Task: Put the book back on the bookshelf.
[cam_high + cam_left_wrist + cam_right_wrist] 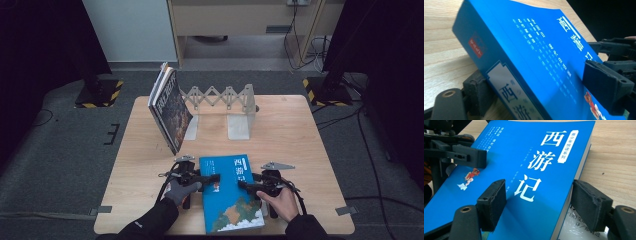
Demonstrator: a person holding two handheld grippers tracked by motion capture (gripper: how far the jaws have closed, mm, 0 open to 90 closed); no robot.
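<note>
A thick blue book (231, 197) with white Chinese title characters lies near the table's front edge. My left gripper (213, 178) is shut on its left, spine side. In the left gripper view (541, 90) one pad presses on the cover and the other sits under the spine. My right gripper (244, 185) is shut on the book's right, page-edge side. In the right gripper view (541, 205) one pad rests on the blue book (529, 170) cover and the other is against its underside. The left gripper (466, 156) also shows on the far edge there.
A dark-covered book (170, 107) leans tilted against the left end of a grey expanding bookend rack (225, 100) at the table's back. Bare wooden tabletop (290, 135) lies between the rack and the blue book. Black stands sit on the floor behind both back corners.
</note>
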